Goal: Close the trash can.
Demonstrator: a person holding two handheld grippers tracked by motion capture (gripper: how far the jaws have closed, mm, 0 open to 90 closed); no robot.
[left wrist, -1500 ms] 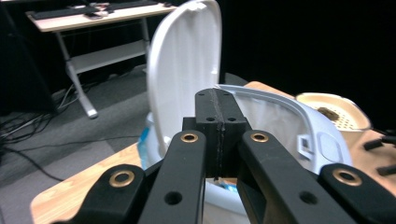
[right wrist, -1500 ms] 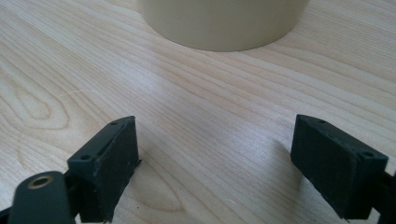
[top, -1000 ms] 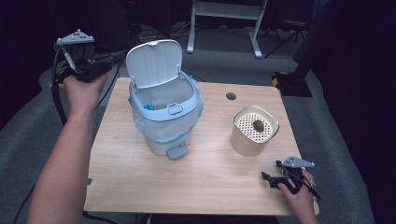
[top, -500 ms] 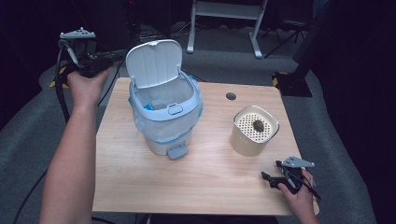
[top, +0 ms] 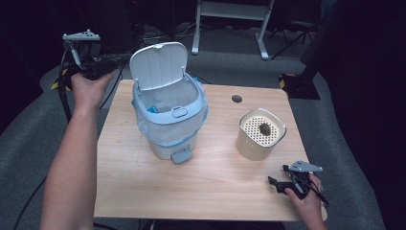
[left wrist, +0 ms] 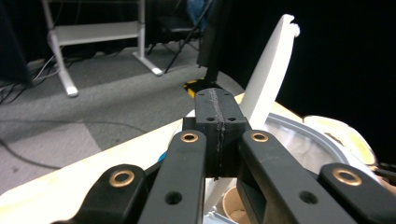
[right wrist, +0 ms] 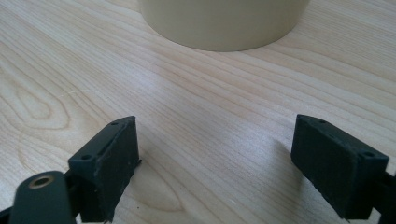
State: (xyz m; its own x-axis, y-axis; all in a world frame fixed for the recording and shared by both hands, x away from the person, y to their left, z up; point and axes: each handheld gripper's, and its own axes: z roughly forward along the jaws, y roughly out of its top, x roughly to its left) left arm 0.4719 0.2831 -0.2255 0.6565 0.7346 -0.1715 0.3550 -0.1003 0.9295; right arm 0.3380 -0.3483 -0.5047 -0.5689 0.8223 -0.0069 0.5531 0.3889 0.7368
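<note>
Pedal bin is the biggest thing we have on the wooden table, standing left of centre with its white lid tipped up and back and a thin plastic liner folded over the rim. We judge it light, hollow plastic, stiff in the walls but easy to tip or slide, so we would steady the body or work the small grey pedal rather than tug the flimsy liner. Right of it sits the beige container, a dark lump on its perforated top. Our left gripper is clenched on nothing, raised behind the lid; our right gripper rests released, near the beige container.
</note>
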